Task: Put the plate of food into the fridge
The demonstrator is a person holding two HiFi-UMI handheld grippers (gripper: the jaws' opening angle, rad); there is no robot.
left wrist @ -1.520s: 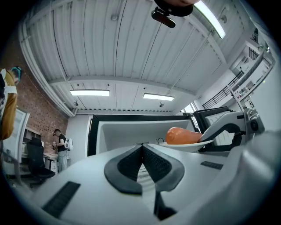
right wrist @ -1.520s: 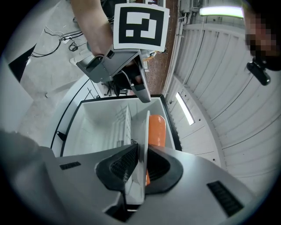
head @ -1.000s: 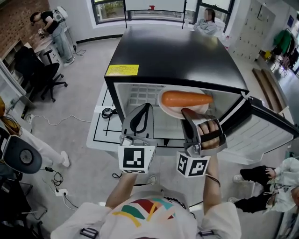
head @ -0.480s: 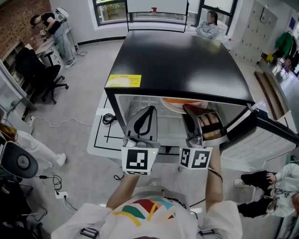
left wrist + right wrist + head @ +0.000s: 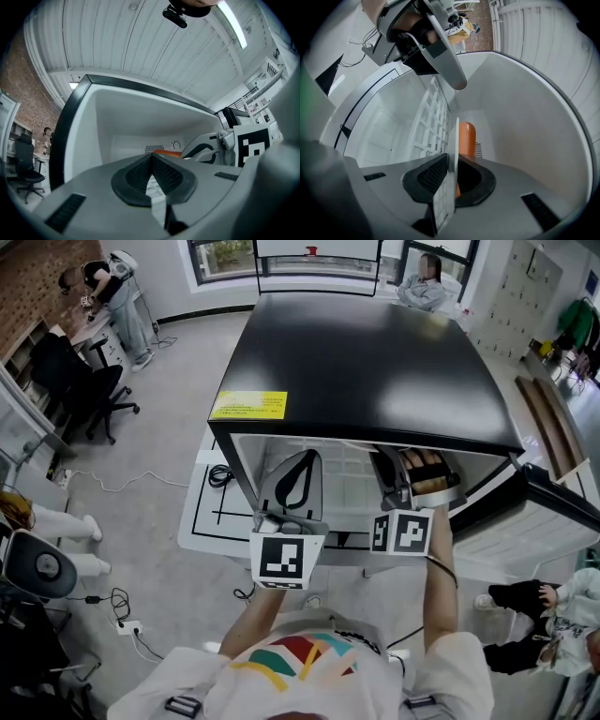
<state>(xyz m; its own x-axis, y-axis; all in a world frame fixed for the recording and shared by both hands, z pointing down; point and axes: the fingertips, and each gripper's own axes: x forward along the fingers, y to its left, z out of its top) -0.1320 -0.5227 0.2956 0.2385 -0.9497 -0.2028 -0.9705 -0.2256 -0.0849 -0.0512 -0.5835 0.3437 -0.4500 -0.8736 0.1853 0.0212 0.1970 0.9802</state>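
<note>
Inside the fridge (image 5: 375,362), right gripper (image 5: 451,161) clamps the plate (image 5: 444,206) rim, orange food (image 5: 467,138) aboard. Left gripper (image 5: 151,161): jaws pressed together, empty.

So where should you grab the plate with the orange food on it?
By its thin rim, coming in from the open front of the fridge. The plate is flat and slim enough to slip between two jaws, and the orange food lies further in, leaving the rim bare. The right gripper pinches it there.
</note>
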